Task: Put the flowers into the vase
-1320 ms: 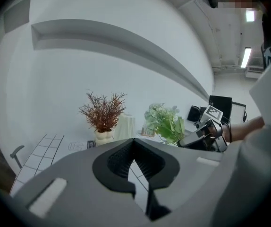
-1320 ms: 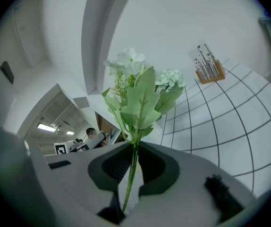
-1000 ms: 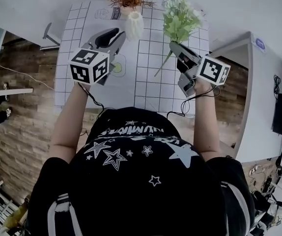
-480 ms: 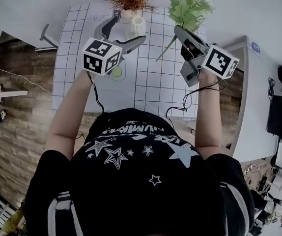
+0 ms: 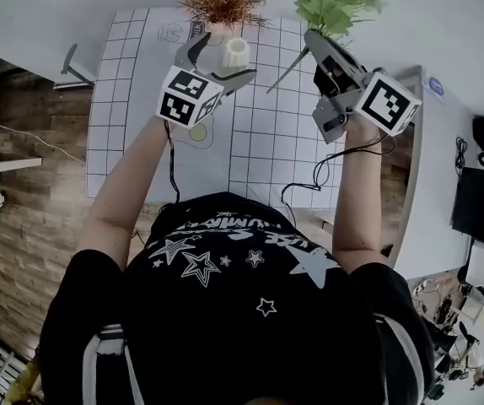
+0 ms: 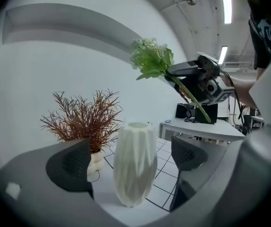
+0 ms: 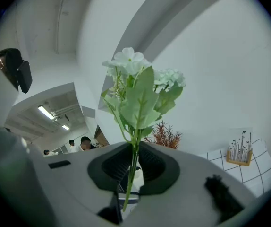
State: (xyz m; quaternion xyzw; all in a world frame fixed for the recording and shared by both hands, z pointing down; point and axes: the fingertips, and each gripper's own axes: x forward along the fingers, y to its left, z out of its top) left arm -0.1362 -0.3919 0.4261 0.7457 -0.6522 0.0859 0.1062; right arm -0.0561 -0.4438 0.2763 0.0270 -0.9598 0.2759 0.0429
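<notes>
Right gripper [image 7: 133,167] clamps flowers [image 7: 140,98] high, right of vase [image 6: 135,169]; stem end slants toward vase. Left gripper [image 5: 223,60], jaws just opened wide, straddles vase, no contact.

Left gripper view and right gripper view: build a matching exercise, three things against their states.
1 white faceted vase
2 green flower sprig
3 rust-red dried plant

A clamped in the right gripper
B standing between the left gripper's open jaws, untouched
C potted beside the vase

Pairs: 1-B, 2-A, 3-C. The left gripper's jaws have just been opening.
</notes>
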